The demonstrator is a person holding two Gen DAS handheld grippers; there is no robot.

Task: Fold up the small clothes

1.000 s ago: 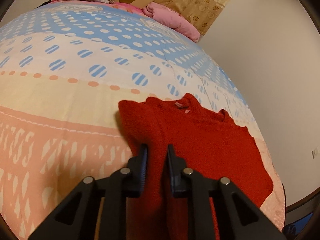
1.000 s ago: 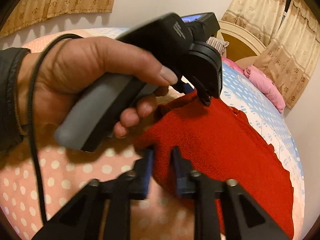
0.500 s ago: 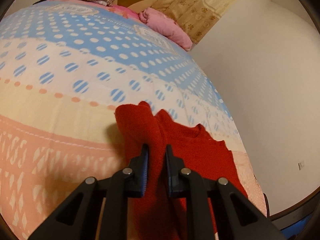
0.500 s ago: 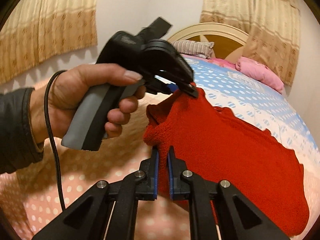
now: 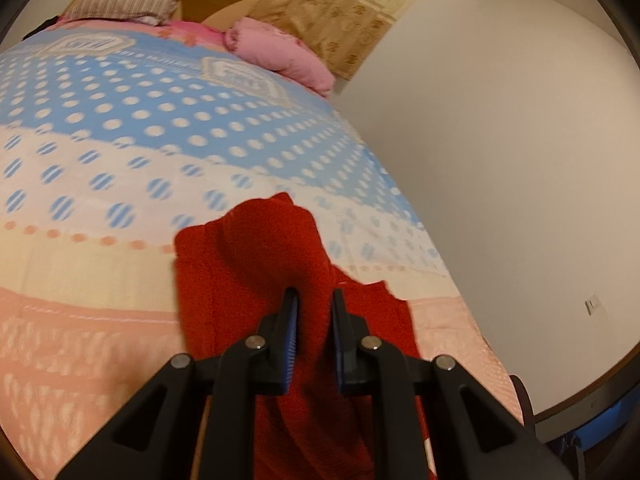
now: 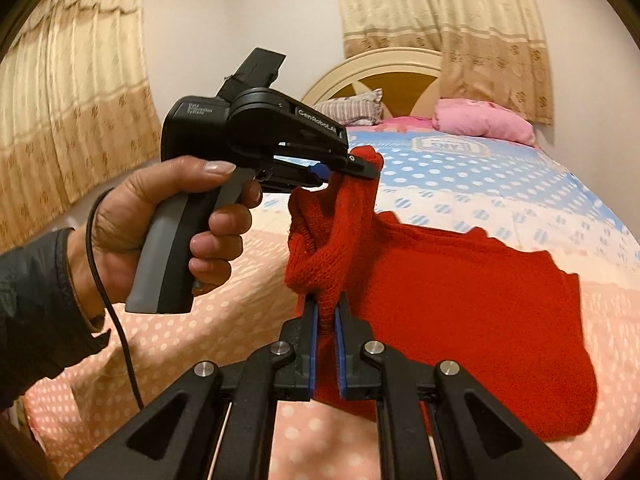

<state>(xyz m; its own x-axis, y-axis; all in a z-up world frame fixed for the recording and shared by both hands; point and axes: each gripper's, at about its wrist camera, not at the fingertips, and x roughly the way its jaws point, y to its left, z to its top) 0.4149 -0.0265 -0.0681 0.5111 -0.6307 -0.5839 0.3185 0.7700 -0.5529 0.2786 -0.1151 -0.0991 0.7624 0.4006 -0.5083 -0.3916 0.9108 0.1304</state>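
Observation:
A small red knitted sweater [image 6: 460, 280] lies partly on the bed, with its near left edge lifted. My right gripper [image 6: 325, 312] is shut on a bunched corner of it. My left gripper [image 5: 314, 308] is shut on another part of that same edge, and the red knit [image 5: 248, 280] drapes down around its fingers. In the right wrist view the left gripper [image 6: 360, 166] is seen from the side, held in a hand, with the sweater hanging from its tips. The rest of the sweater spreads to the right on the bedspread.
The bed has a polka-dot bedspread [image 5: 120, 128] in blue, white and peach bands. A pink pillow [image 5: 280, 56] and a striped pillow [image 5: 124, 2] lie by the headboard [image 6: 384, 76]. A white wall [image 5: 500, 160] runs along the bed's right side. Curtains [image 6: 60, 120] hang on the left.
Both grippers have risen with the sweater's edge, lifting it off the bed. The right jaws have closed tighter on the knit. The left gripper has moved up and towards the headboard.

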